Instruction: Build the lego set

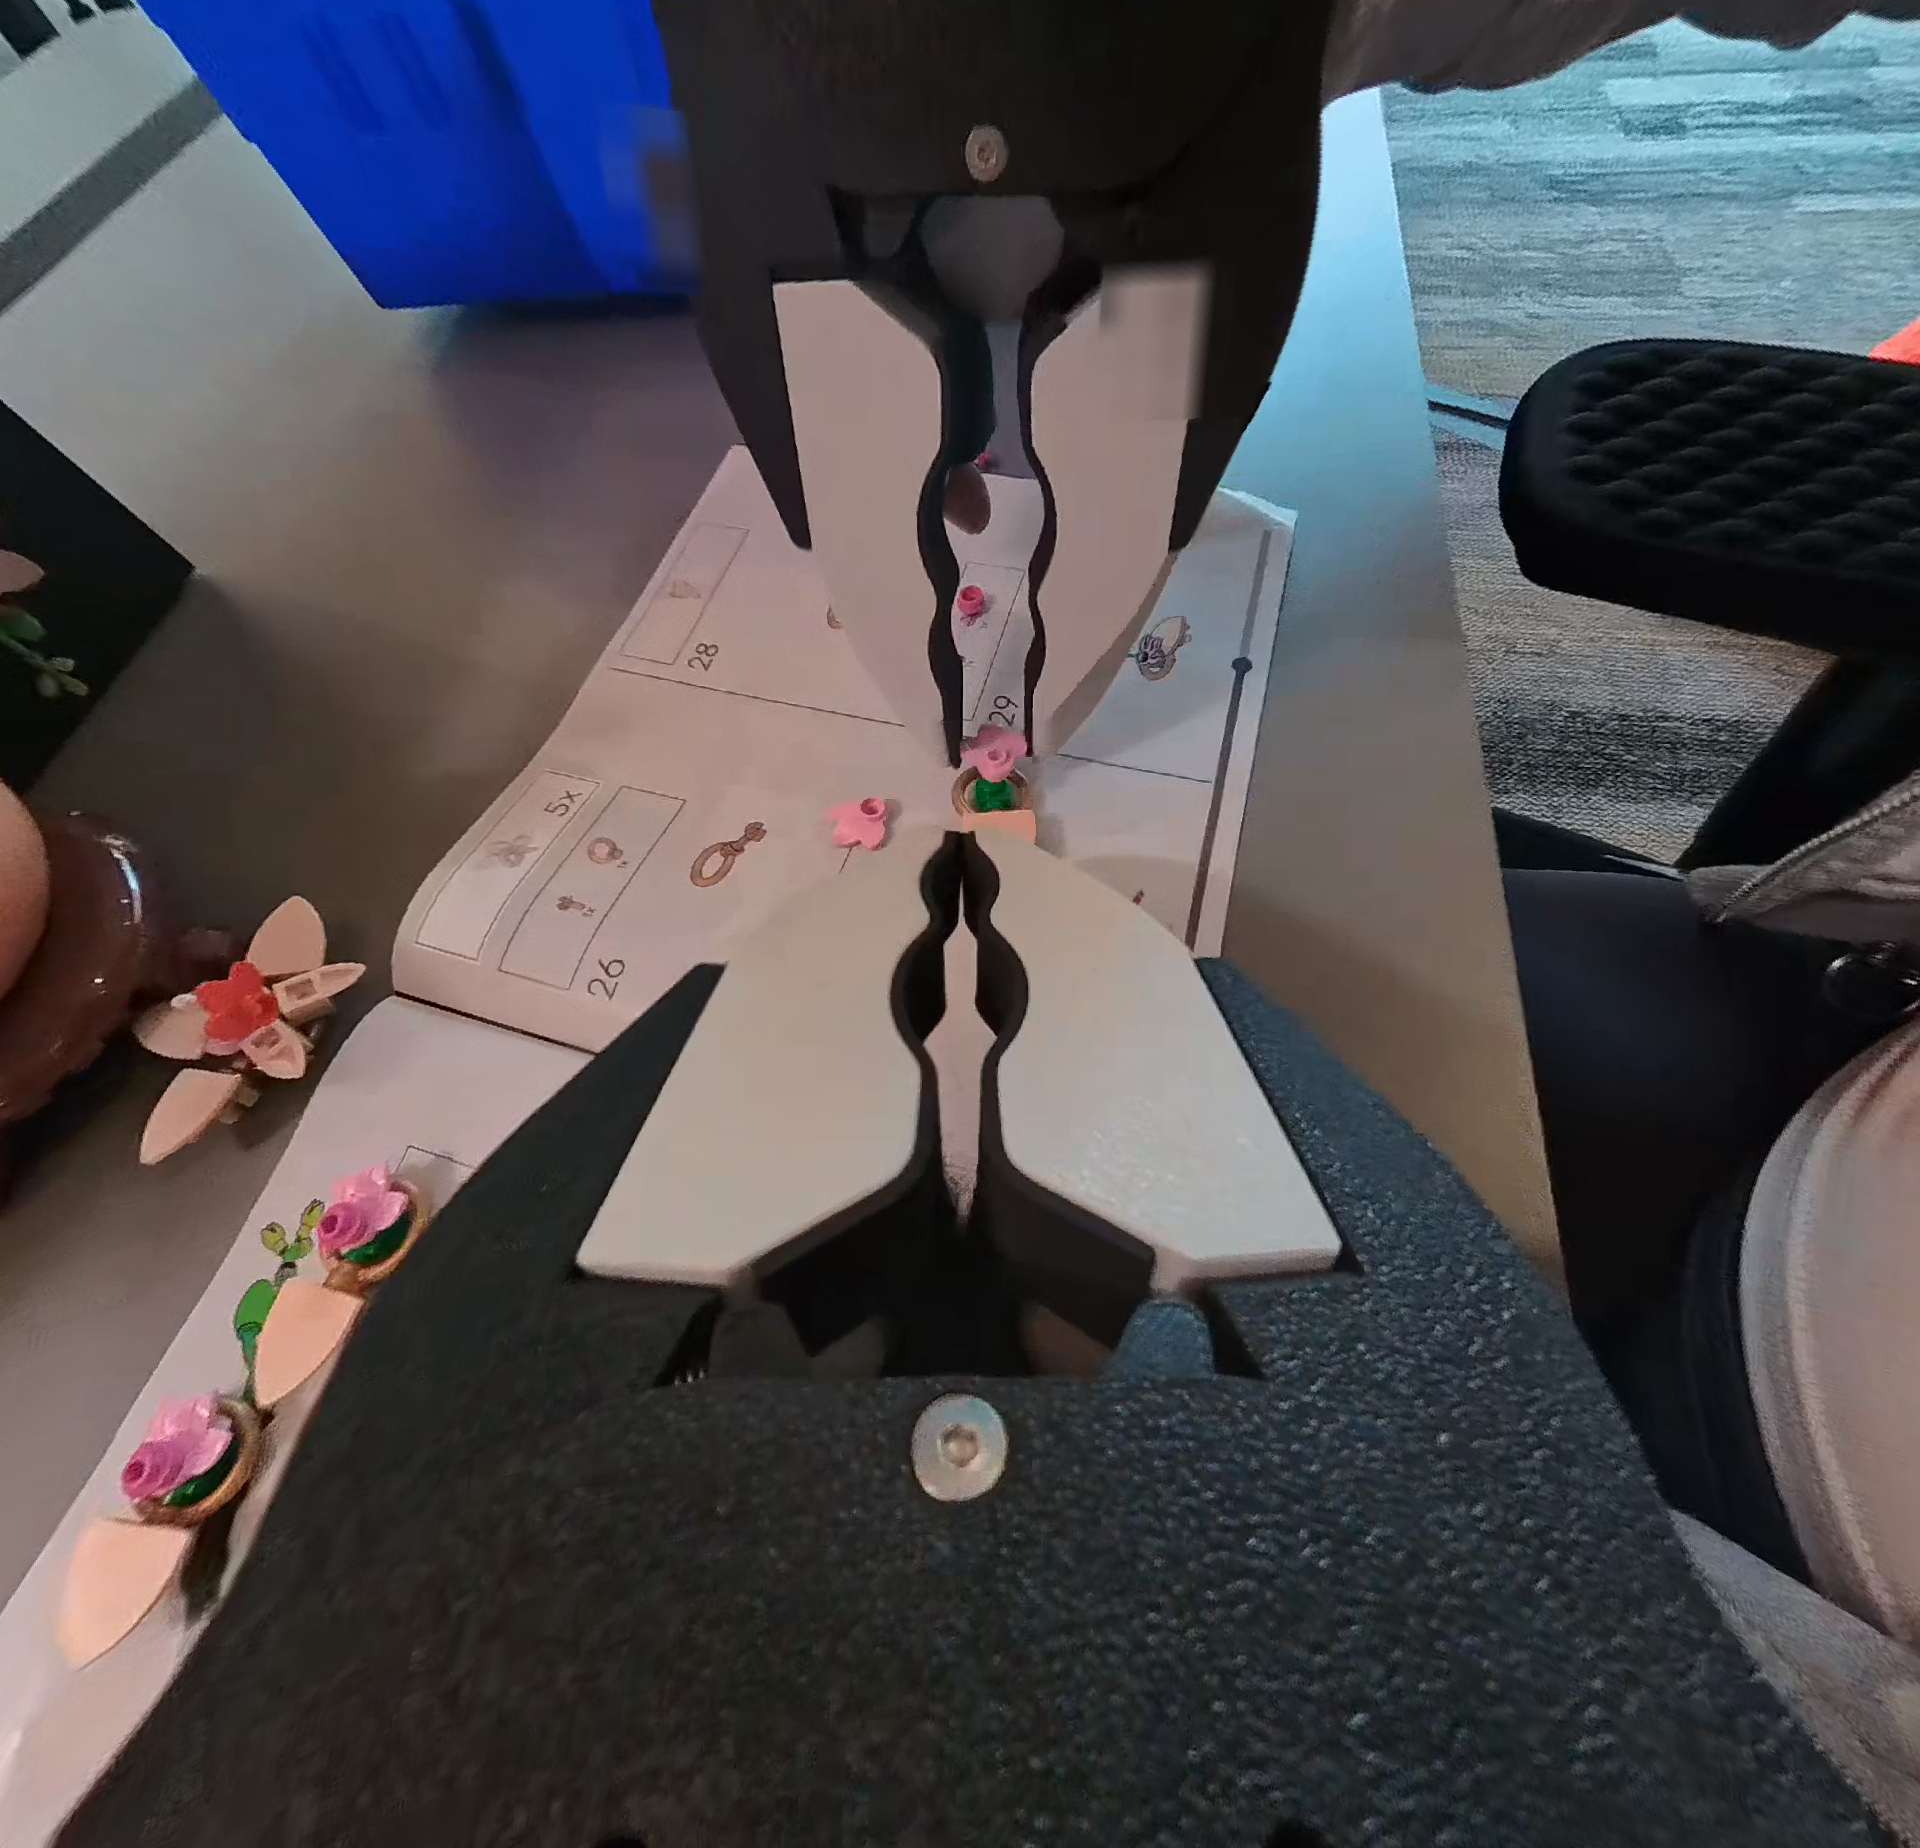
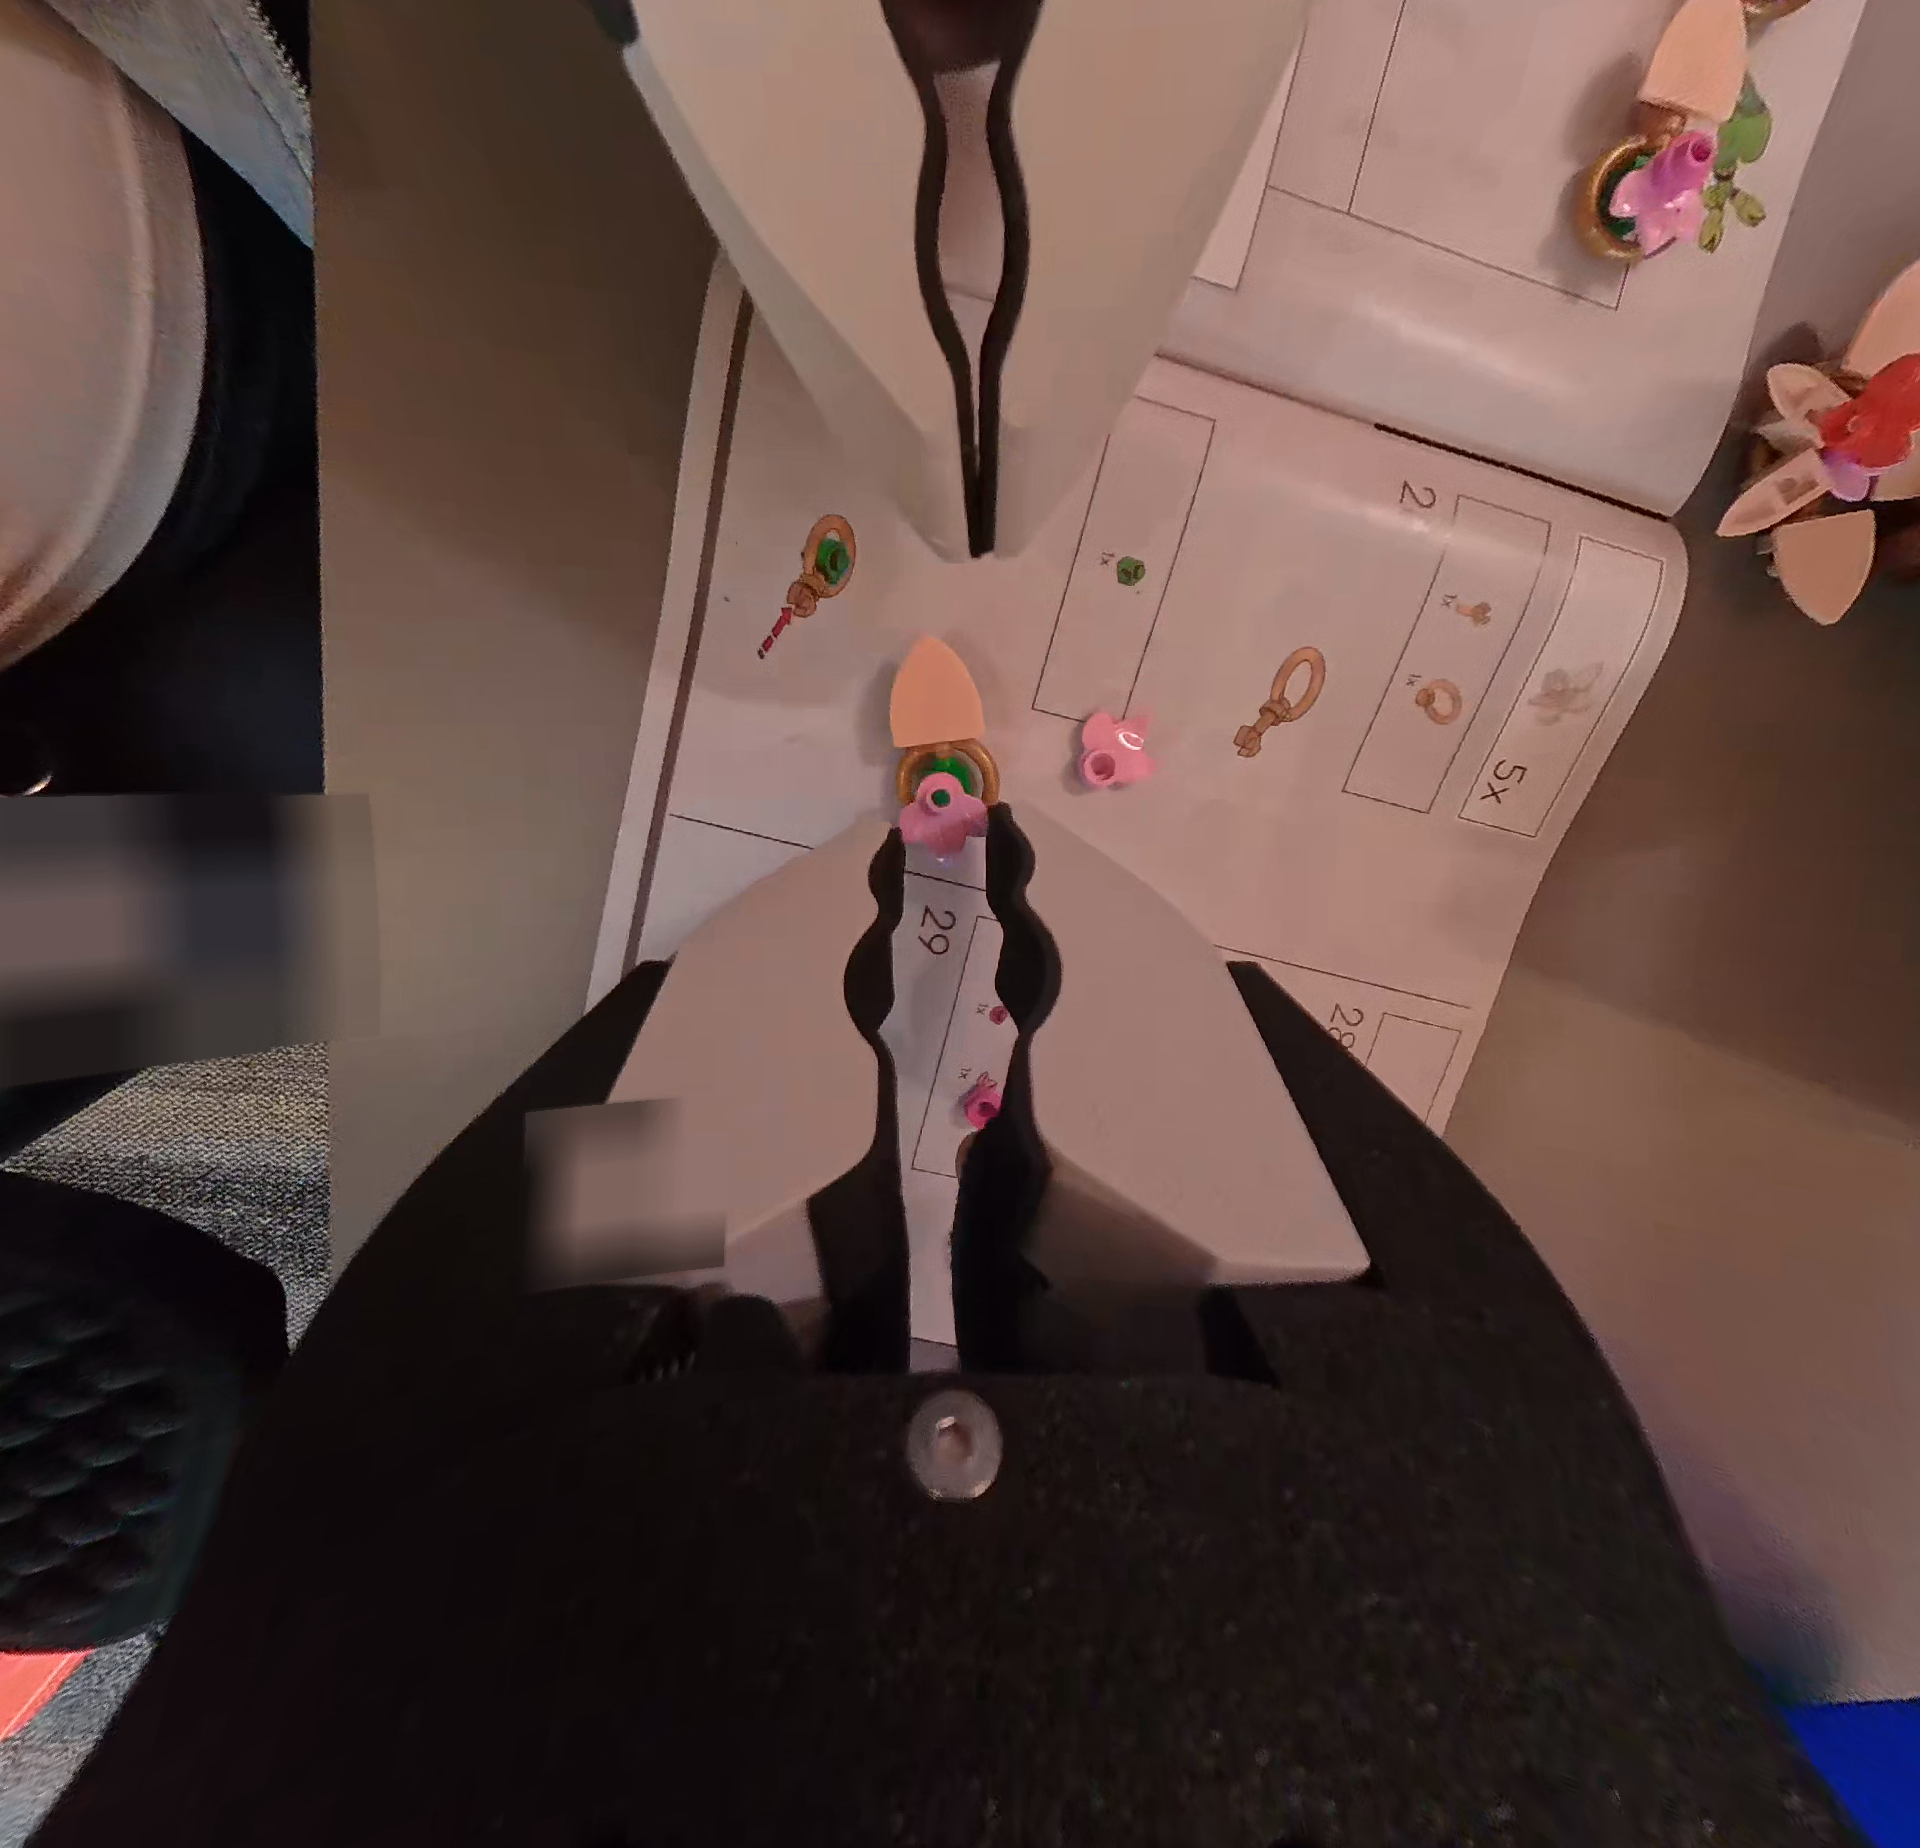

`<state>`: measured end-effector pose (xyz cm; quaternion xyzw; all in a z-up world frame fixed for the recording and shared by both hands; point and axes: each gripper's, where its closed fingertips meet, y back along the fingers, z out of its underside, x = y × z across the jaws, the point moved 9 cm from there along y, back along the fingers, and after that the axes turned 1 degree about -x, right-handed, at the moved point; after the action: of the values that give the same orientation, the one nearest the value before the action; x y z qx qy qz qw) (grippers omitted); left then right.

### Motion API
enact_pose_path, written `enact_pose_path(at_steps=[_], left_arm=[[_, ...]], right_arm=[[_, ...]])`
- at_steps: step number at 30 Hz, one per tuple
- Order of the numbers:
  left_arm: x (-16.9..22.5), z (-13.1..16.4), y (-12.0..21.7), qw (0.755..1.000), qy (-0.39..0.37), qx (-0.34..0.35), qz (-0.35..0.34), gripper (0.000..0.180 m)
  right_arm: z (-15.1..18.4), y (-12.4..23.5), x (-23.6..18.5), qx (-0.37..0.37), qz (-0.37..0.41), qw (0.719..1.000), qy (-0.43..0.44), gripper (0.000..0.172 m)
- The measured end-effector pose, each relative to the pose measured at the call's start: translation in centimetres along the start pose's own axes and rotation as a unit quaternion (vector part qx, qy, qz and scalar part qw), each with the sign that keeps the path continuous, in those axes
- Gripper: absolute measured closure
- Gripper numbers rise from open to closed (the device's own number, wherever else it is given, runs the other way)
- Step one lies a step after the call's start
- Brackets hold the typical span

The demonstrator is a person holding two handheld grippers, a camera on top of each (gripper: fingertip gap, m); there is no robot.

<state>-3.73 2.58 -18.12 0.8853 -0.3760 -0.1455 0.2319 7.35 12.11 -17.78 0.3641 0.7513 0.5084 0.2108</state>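
My right gripper (image 2: pixel 940 830) is shut on a small pink flower piece (image 2: pixel 940 819). It holds the piece over the green stud in a gold ring (image 2: pixel 987 775) that carries a peach petal (image 2: pixel 935 702). This small assembly lies on an open instruction booklet (image 2: pixel 1299 551). The left wrist view shows the right gripper (image 1: pixel 987 749) coming from above with the flower (image 1: pixel 1000 752) over the ring (image 1: pixel 971 796). My left gripper (image 1: pixel 961 844) is shut, its tips just short of the petal (image 1: pixel 1003 828). In the right wrist view it (image 2: pixel 977 546) stands apart from the petal. A second pink flower (image 1: pixel 860 822) lies loose on the page beside the assembly.
Two finished ring-and-flower pieces (image 1: pixel 364 1227) (image 1: pixel 187 1466) lie at the booklet's near left. A peach flower with a red centre (image 1: pixel 239 1009) sits on the grey table. A blue bin (image 1: pixel 416 115) stands behind. A black chair armrest (image 1: pixel 1714 468) is to the right. Across from one pair of fingers to the other is roughly 5 cm.
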Motion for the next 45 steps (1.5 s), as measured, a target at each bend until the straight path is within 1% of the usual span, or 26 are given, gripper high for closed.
enact_pose_path(at_steps=[3,7,10,11,14,15,16,17,20,25,29,31,34,38,45], left_arm=[[-0.3,-0.2,-0.5,1.0,0.003,-0.005,-0.002,0.18],[-0.9,-0.3,-1.3,0.999,0.004,-0.035,-0.021,0.179],[-0.9,-0.7,-1.6,0.999,0.019,-0.026,-0.011,0.178],[-1.0,-0.8,-1.5,0.999,0.028,-0.017,0.001,0.174],[-0.8,-0.8,-1.2,0.996,0.065,0.006,0.067,0.147],[-0.7,-0.6,-1.1,0.994,0.062,0.005,0.087,0.14],[-0.6,-0.3,-1.0,0.994,0.046,0.001,0.095,0.139],[-0.3,-0.2,-1.0,0.995,0.015,-0.005,0.099,0.139],[0.5,-0.2,-1.5,0.994,-0.071,-0.015,0.085,0.141],[0.9,-0.6,-2.4,0.99,-0.113,-0.025,0.083,0.144],[1.0,-0.6,-3.0,0.987,-0.133,-0.046,0.082,0.15],[1.2,-0.9,-3.1,0.986,-0.142,-0.039,0.083,0.153],[1.1,-1.3,-3.2,0.985,-0.148,-0.039,0.082,0.153],[1.0,-1.0,-3.8,0.982,-0.152,-0.063,0.088,0.154],[1.0,-0.8,-4.1,0.983,-0.142,-0.072,0.092,0.156]], right_arm=[[0.0,0.0,0.1,-0.003,-0.002,1.0,0.001,0.158],[0.1,-0.1,0.2,-0.006,-0.002,1.0,0.0,0.158],[0.0,-0.2,0.3,-0.005,-0.004,1.0,0.0,0.158],[0.1,-0.3,0.2,-0.006,-0.005,1.0,0.0,0.158],[0.2,-0.4,0.2,-0.01,-0.006,1.0,-0.002,0.158],[0.2,-0.4,0.2,-0.007,-0.006,1.0,-0.004,0.158],[0.2,-0.4,0.3,-0.006,-0.006,1.0,-0.005,0.158],[0.2,-0.4,0.3,-0.006,-0.006,1.0,-0.006,0.158],[0.1,-0.4,0.3,-0.005,-0.007,1.0,-0.004,0.158],[0.1,-0.5,0.2,-0.007,-0.01,1.0,-0.003,0.158],[0.1,-0.5,0.2,-0.006,-0.011,1.0,-0.006,0.158],[0.1,-0.5,0.2,-0.007,-0.011,1.0,-0.005,0.158],[0.0,-0.5,0.2,-0.008,-0.012,1.0,-0.004,0.158],[0.0,-0.6,0.2,-0.009,-0.014,1.0,-0.005,0.158],[0.1,-0.6,0.1,-0.011,-0.016,1.0,-0.006,0.158]])
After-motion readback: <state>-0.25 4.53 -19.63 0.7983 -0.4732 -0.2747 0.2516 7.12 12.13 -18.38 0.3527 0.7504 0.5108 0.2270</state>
